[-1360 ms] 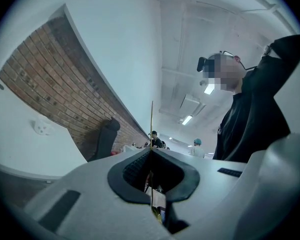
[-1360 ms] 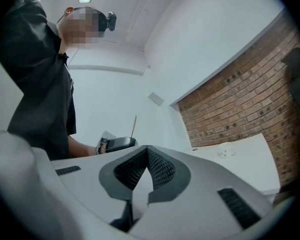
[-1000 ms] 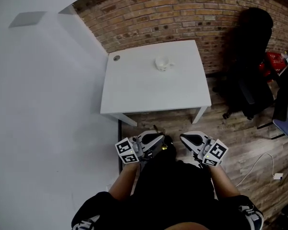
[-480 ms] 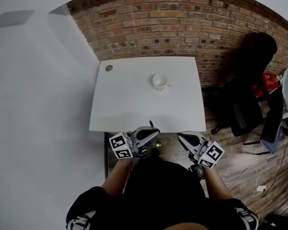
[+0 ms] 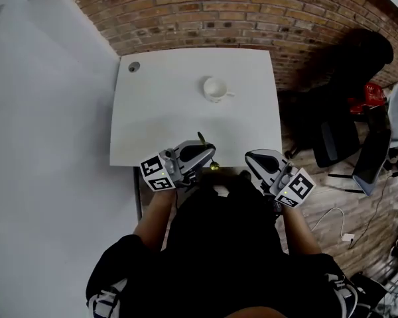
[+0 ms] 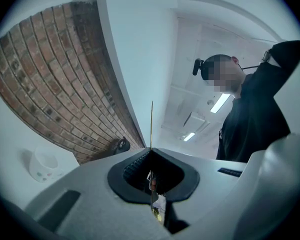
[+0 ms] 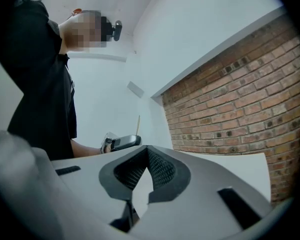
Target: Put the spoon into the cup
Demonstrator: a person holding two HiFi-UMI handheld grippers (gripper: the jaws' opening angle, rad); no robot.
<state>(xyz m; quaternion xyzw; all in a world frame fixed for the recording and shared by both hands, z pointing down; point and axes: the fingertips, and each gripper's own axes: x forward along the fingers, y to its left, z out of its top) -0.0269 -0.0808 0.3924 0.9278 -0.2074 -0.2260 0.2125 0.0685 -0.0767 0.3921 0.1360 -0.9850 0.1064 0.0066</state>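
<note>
A white cup with its handle to the right stands on the white table, toward the far side. It also shows small at the lower left of the left gripper view as the cup. My left gripper hangs at the table's near edge, shut on a thin spoon. The spoon's gold end points toward me and its handle rises between the jaws, edge-on. My right gripper is shut with nothing in it, just off the near edge. The left gripper shows in the right gripper view.
A round grommet sits at the table's far left corner. A brick wall runs behind the table and a white wall stands on the left. A black office chair and cables lie on the wooden floor at the right.
The person has stepped closer to the table. Both grippers have come from above the floor to the table's near edge, the left still shut on the spoon.
</note>
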